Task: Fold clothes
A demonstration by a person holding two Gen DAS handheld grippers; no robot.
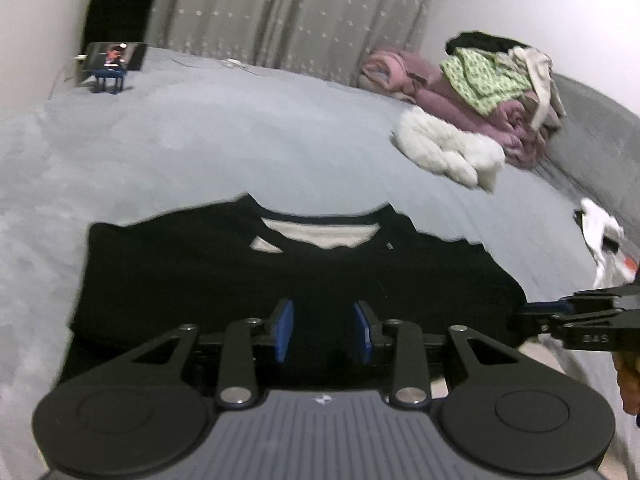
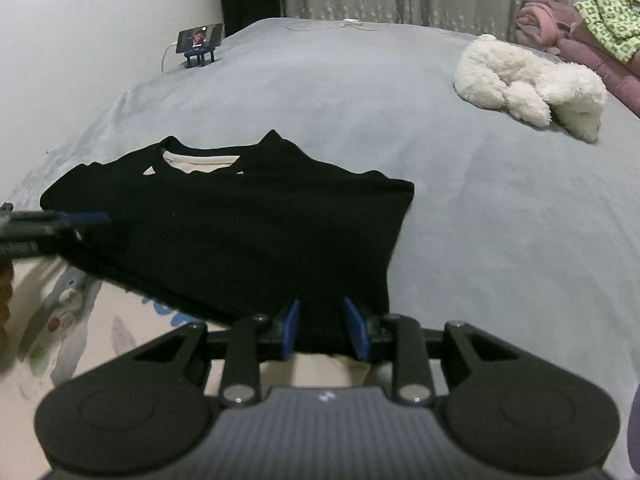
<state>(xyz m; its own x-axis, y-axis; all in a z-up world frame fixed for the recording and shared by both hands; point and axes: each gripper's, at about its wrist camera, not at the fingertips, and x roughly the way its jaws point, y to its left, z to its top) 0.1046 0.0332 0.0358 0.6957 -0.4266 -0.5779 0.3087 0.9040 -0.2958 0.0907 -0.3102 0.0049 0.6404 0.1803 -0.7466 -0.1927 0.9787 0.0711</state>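
Observation:
A black shirt (image 1: 280, 264) lies folded on the grey bed (image 1: 240, 140), collar away from me, with a cream lining showing at the neck. My left gripper (image 1: 322, 330) sits at its near hem, and dark cloth fills the gap between the blue pads (image 1: 282, 330). In the right wrist view the same shirt (image 2: 240, 208) has its near edge raised off the bed (image 2: 480, 200). My right gripper (image 2: 323, 328) holds the hem's right corner between its pads (image 2: 354, 328). Each gripper shows in the other's view: the right gripper (image 1: 524, 314) at the shirt's right edge, the left gripper (image 2: 92, 224) at its left edge.
A white plush toy (image 2: 528, 80) lies on the bed to the right, with a pile of pink, green and black clothes (image 1: 480, 80) behind it. A phone on a blue stand (image 2: 200, 38) sits at the far left by the wall. Cream cartoon-print fabric (image 2: 60, 320) lies under the shirt's near edge.

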